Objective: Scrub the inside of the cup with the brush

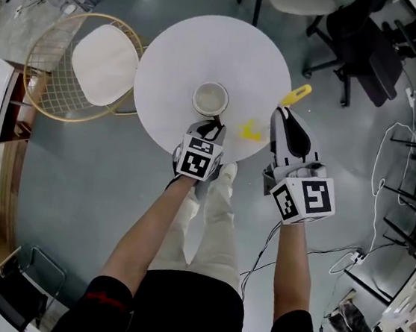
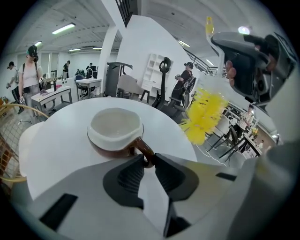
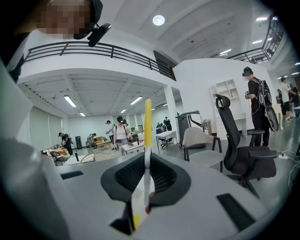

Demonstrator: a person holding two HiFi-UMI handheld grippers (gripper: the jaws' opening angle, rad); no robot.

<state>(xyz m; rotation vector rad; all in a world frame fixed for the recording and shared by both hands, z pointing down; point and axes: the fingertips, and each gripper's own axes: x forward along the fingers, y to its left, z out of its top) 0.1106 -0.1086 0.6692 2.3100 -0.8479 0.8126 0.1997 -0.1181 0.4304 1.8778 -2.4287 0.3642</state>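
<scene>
Your left gripper (image 1: 211,129) is pinching the brown handle of the cup (image 1: 210,98) between its jaw tips. The cup is standing upright near the front edge of the round white table (image 1: 177,52). The yellow bristles of the brush (image 1: 251,131) are showing just right of the cup. Your right gripper (image 1: 279,116) is clamping tight on the brush's thin stem.

Bright ceiling lights (image 3: 158,20); fisheye-warped edges, background seemingly soft

The head view looks steeply down on the table (image 1: 184,53). The left gripper view shares its cup (image 1: 211,99) (image 2: 115,129) from near, and the right gripper view faces level across the room.
</scene>
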